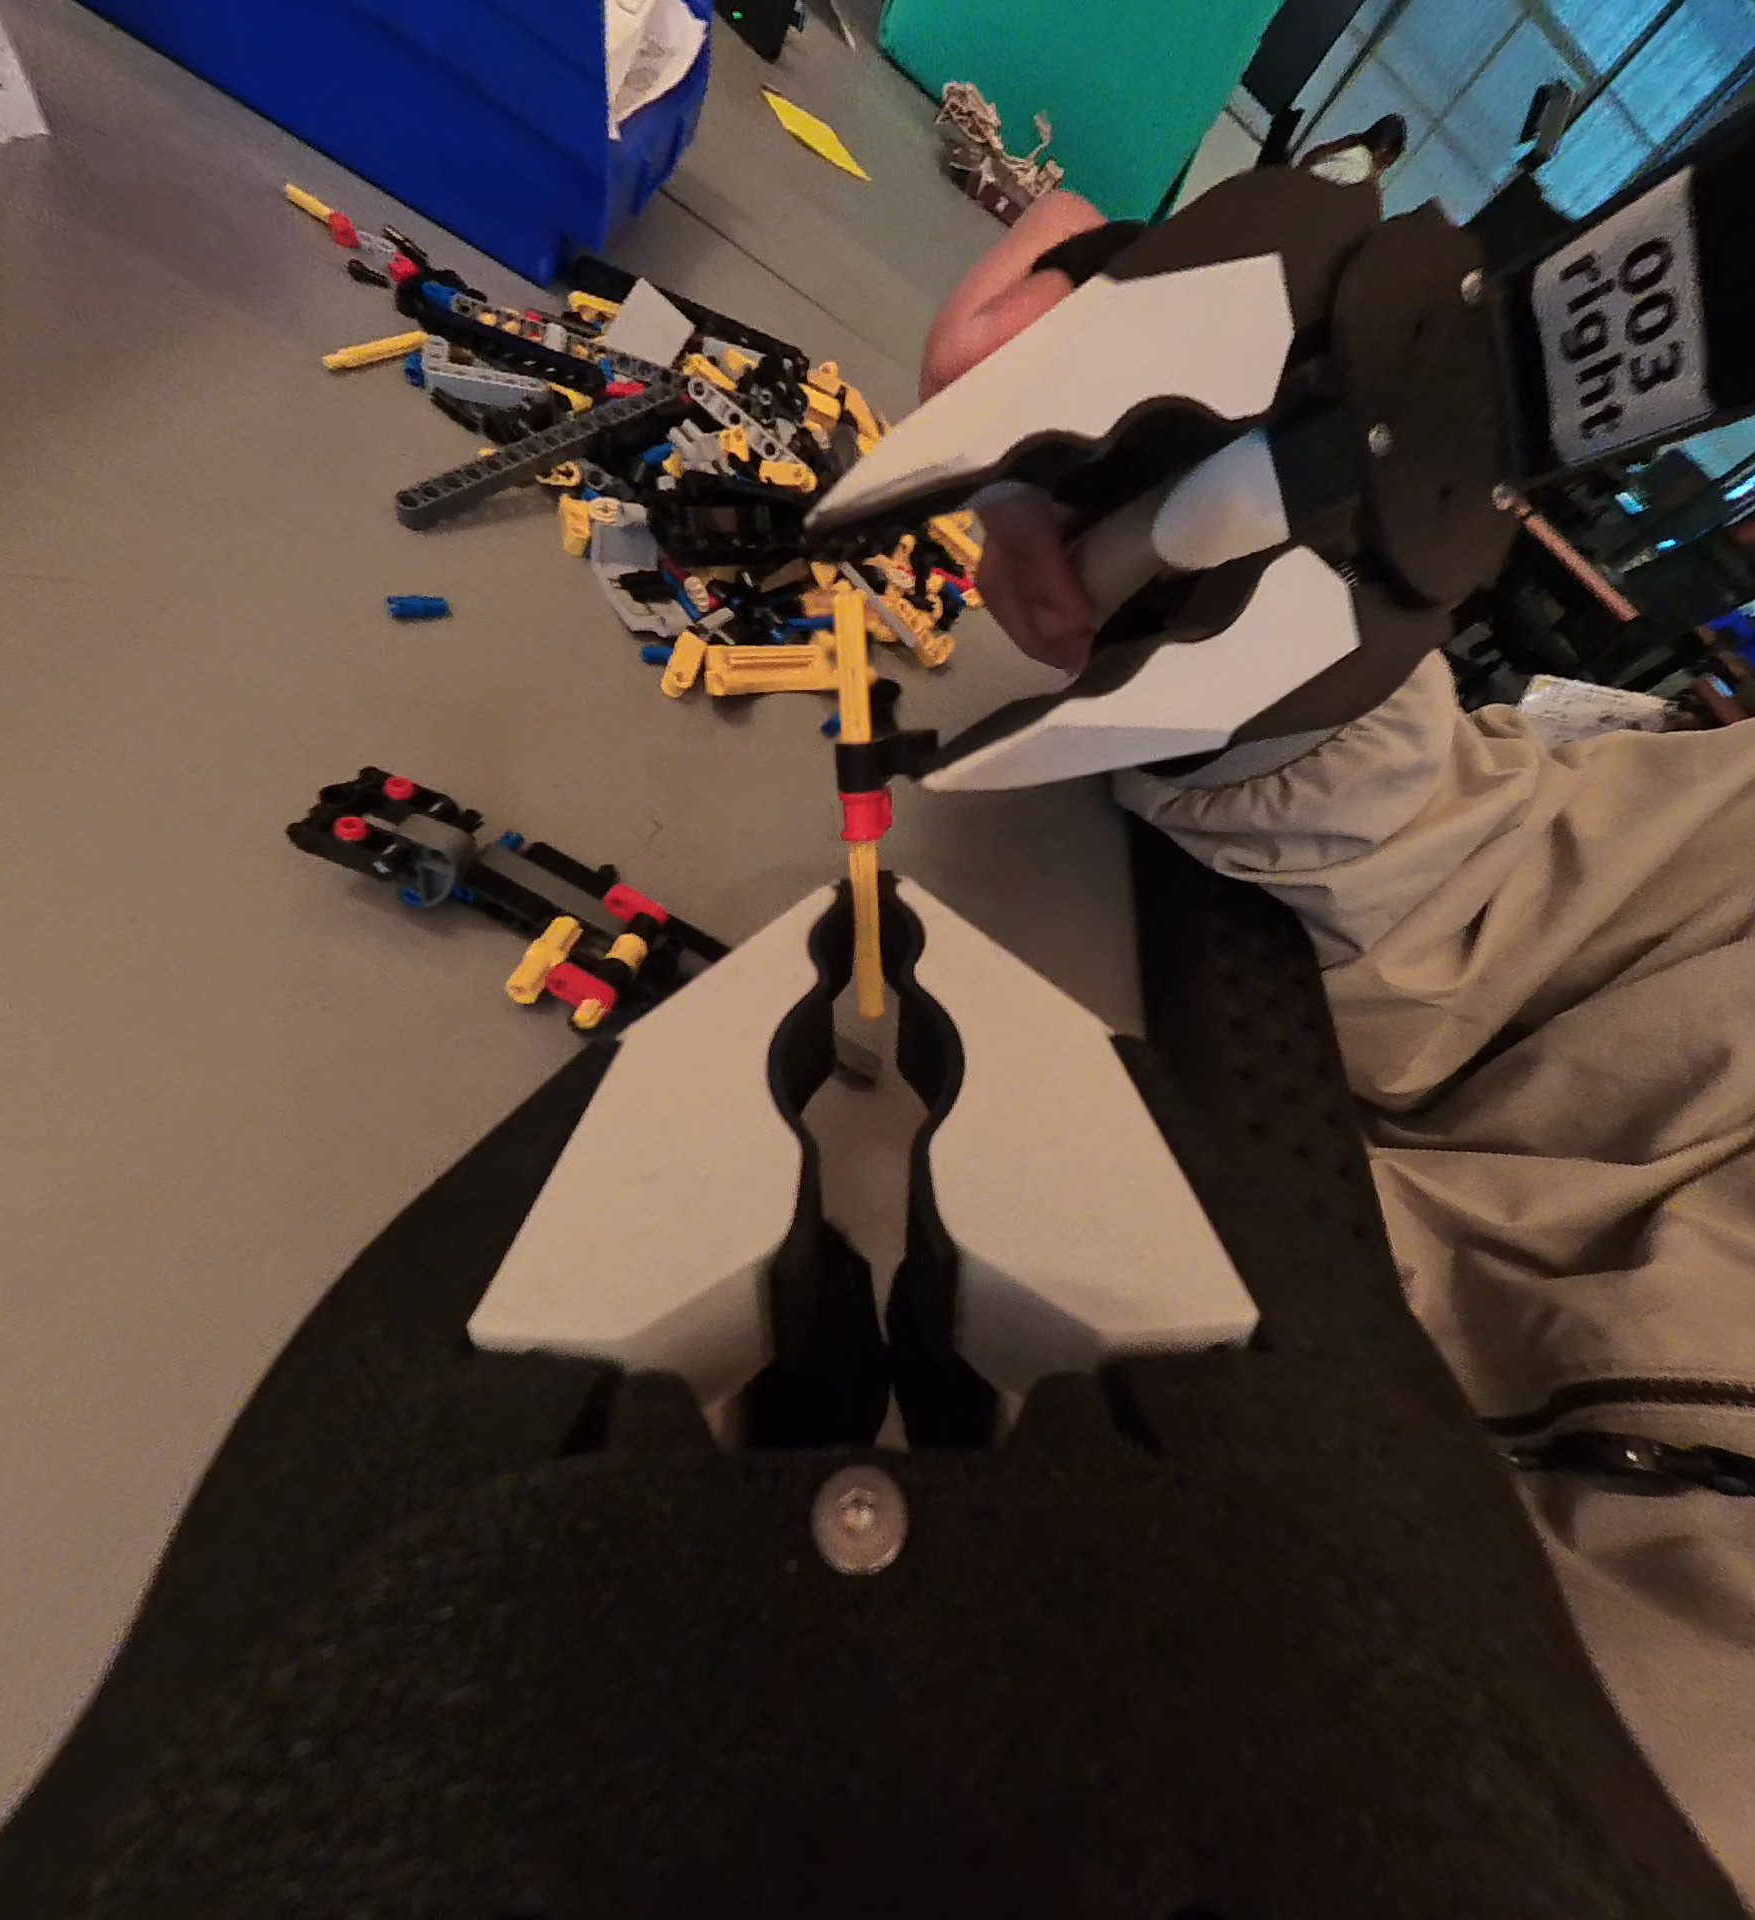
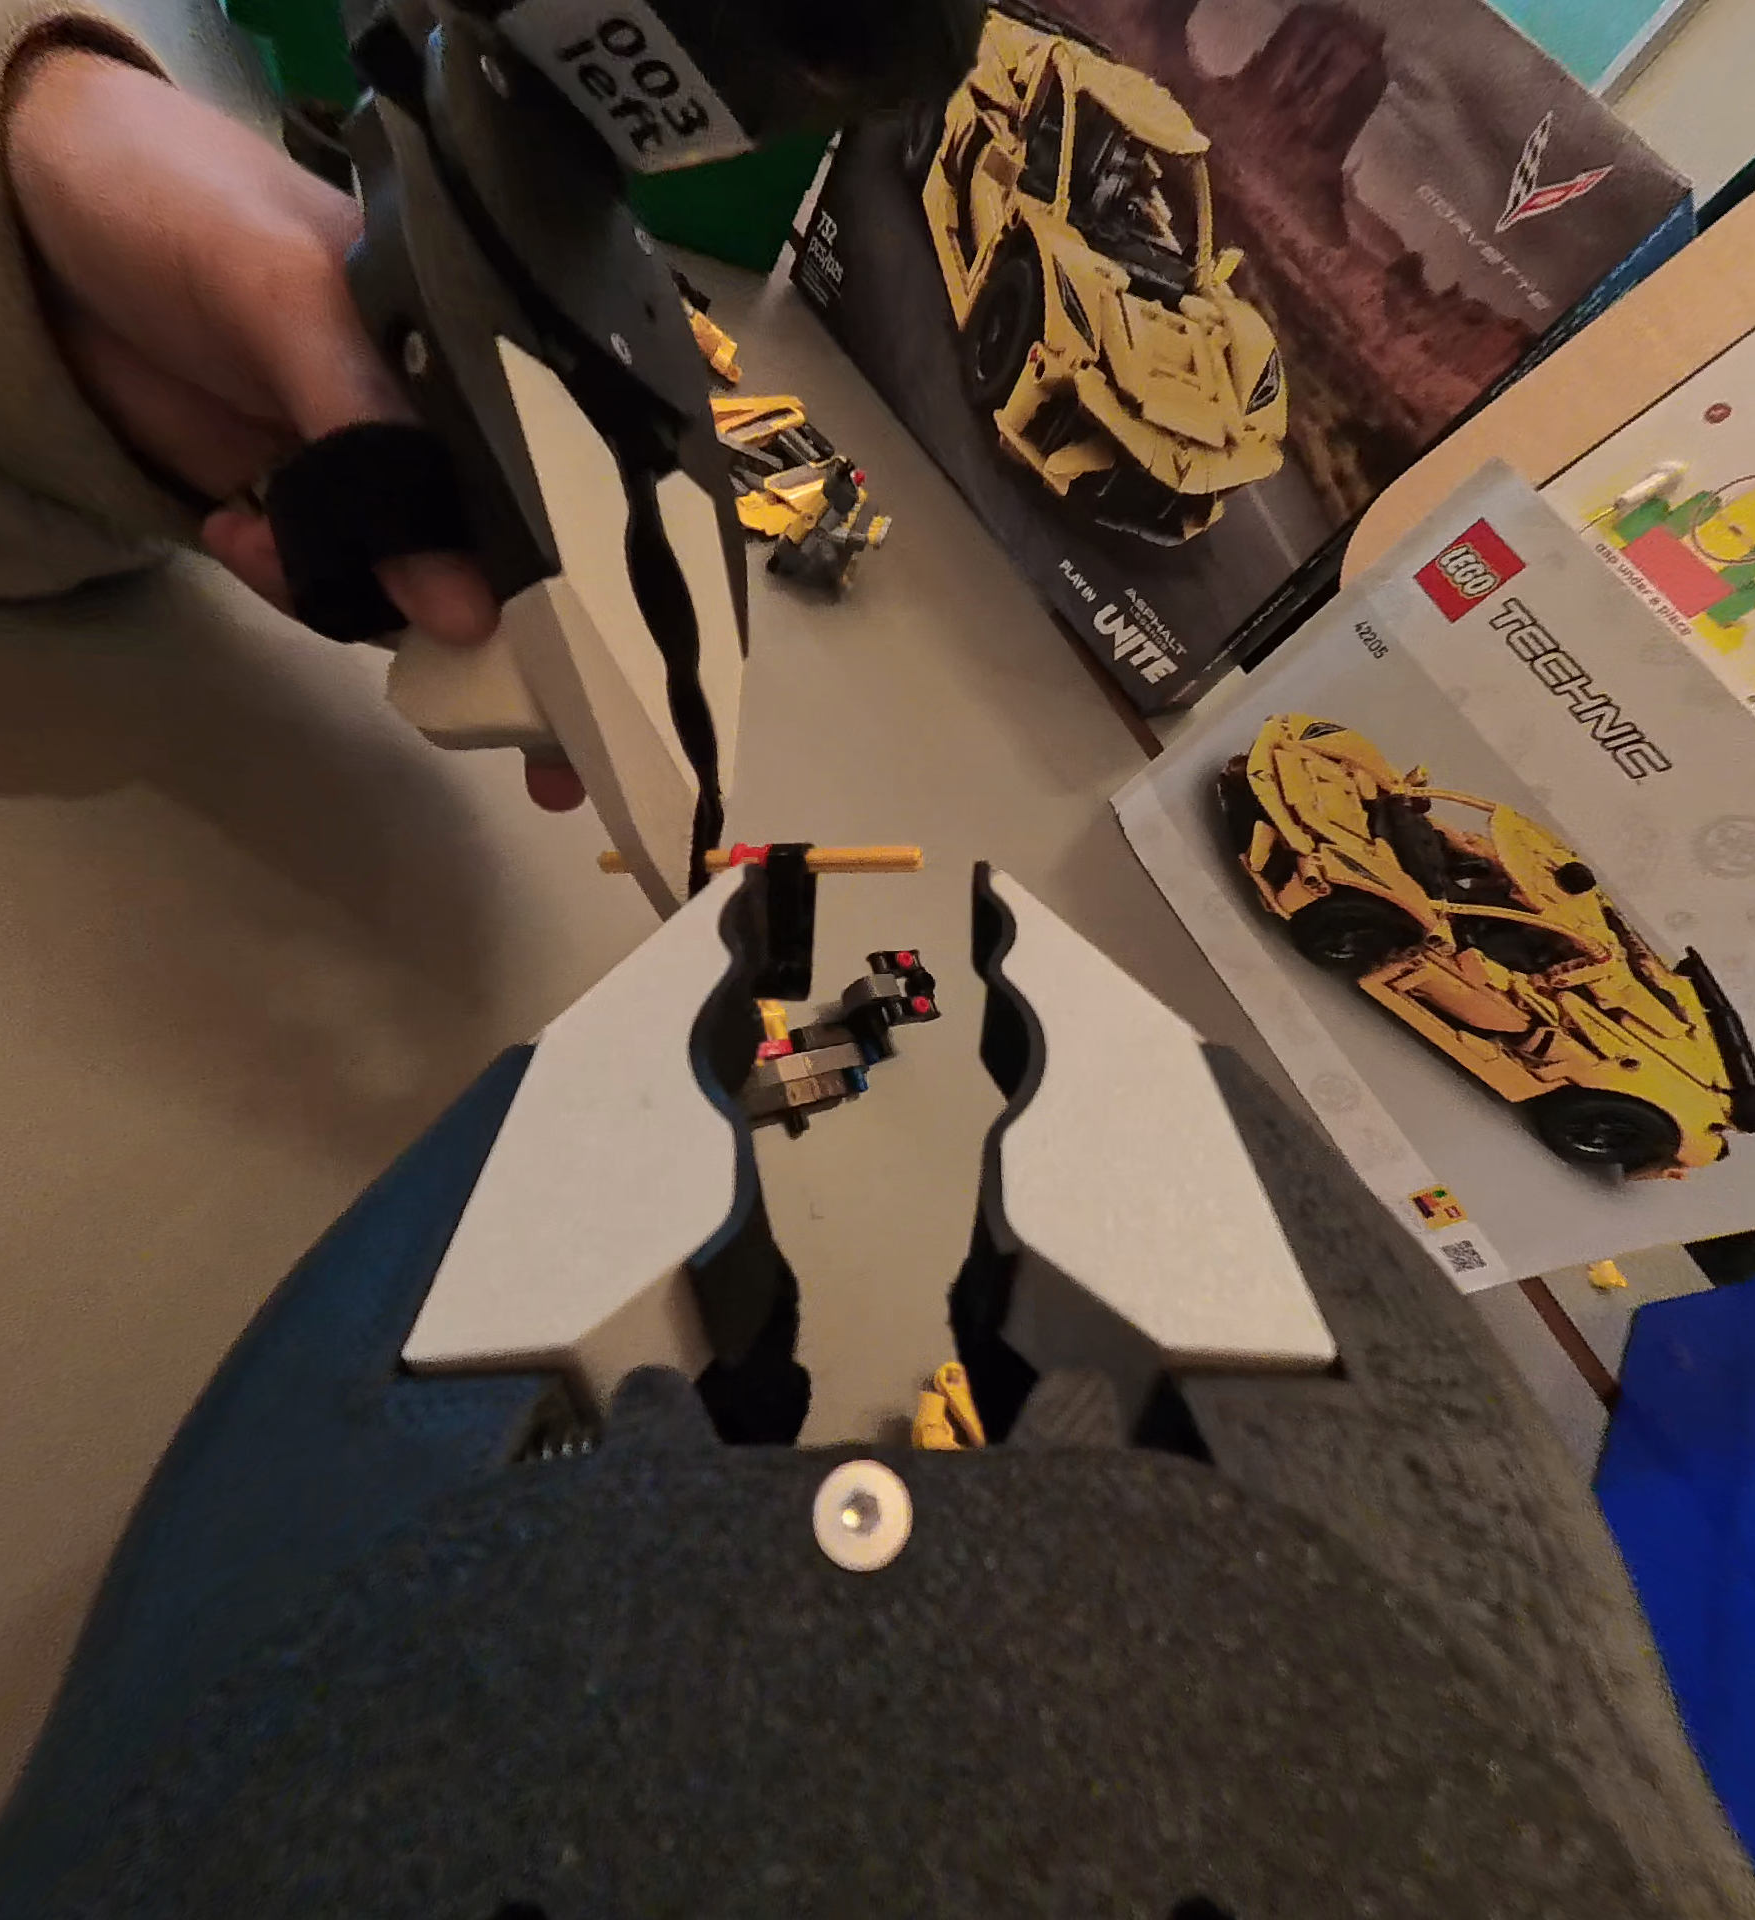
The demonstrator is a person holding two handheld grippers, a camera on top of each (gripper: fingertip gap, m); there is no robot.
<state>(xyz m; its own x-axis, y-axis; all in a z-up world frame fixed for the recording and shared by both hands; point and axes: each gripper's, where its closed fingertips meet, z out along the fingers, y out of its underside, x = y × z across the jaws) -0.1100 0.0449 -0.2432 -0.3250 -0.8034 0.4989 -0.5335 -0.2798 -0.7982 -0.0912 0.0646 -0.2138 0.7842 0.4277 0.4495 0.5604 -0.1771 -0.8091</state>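
My left gripper is shut on a thin yellow axle and holds it above the grey table. A red bush and a black connector sit on the axle. My right gripper is open. Its left finger touches the black connector, which hangs from the axle. In the left wrist view the right gripper comes in from the right, its lower fingertip against the connector. In the right wrist view the left gripper comes in from the upper left.
A pile of loose building pieces and a small black assembly lie on the table, with a blue bin behind. The right wrist view shows a set box, a booklet and a yellow part-built piece. My hands' fingertips stand some 4 centimetres from each other.
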